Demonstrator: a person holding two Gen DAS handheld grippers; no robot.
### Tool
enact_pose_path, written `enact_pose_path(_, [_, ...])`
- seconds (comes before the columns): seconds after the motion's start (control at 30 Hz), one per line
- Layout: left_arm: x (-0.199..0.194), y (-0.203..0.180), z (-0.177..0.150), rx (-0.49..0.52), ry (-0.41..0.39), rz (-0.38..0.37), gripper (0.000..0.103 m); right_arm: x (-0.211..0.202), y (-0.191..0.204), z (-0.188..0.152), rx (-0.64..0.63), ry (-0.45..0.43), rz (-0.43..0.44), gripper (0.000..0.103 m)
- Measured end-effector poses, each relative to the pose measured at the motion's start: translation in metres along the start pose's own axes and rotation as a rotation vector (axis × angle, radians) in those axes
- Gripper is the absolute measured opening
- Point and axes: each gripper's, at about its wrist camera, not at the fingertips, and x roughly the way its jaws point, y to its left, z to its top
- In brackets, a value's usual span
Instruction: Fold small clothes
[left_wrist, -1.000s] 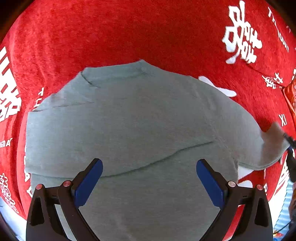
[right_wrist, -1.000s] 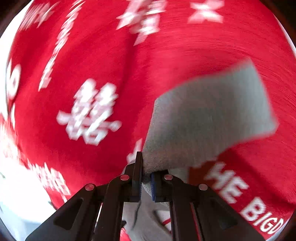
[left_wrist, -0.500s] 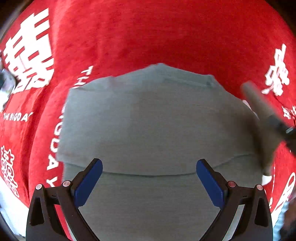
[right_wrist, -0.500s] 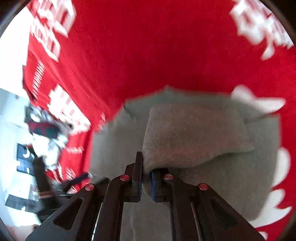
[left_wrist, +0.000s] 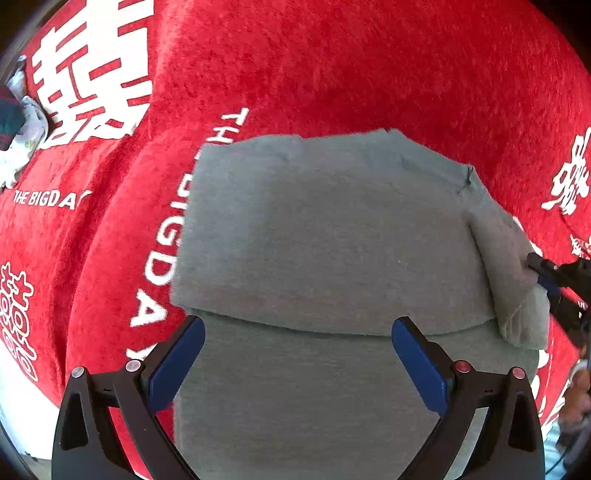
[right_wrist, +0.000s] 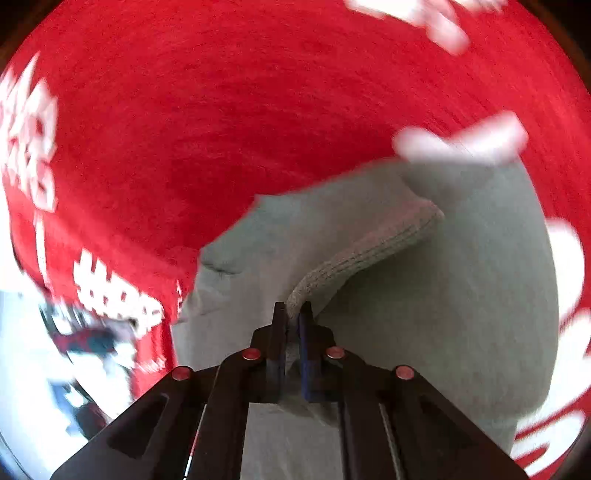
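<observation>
Two grippers work on one small grey sweater (left_wrist: 325, 236) that lies flat on a red blanket (left_wrist: 332, 66) with white letters and signs. Far out at nine o'clock in the left wrist view, a small heap of other clothes (left_wrist: 16, 125) sits at the blanket's edge. The left gripper (left_wrist: 297, 363) hangs over the sweater's lower part with its blue pads wide apart and nothing between them. The sweater fills the middle of that view, and one part is folded over across it, making an edge just above the pads. At three o'clock the sleeve (left_wrist: 513, 280) lies folded in along the sweater's side. The right gripper (left_wrist: 550, 280) comes in there from the edge. In the right wrist view, the right gripper (right_wrist: 293, 332) is closed tight on the sleeve cuff (right_wrist: 354, 258), which stands up from the jaws toward one o'clock over the sweater's body.
</observation>
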Motion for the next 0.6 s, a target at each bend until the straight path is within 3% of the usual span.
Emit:
enact_pose_path(0.17, [-0.008,0.019,0.003,-0.023,-0.025,-0.004,0.102,0.044,0.088,-0.032,-0.426,0.142,-0.076,0.007])
enact_pose_path(0.27, [-0.008,0.032,0.005,-0.056,-0.023,-0.001,0.102,0.075,0.106,-0.061,-0.539,0.244,-0.135,0.01])
enact_pose_path(0.37, [-0.005,0.042,0.005,-0.098,-0.015,-0.021,0.102,0.085,0.095,-0.077,-0.508,0.315,-0.153,0.027])
enact_pose_path(0.43, [-0.001,0.043,0.005,-0.107,-0.003,-0.041,0.102,0.07,0.08,-0.08,-0.445,0.304,-0.105,0.053])
enact_pose_path(0.6, [0.012,0.026,0.008,-0.076,0.036,-0.094,0.102,0.018,0.005,-0.079,-0.158,0.285,-0.062,0.056])
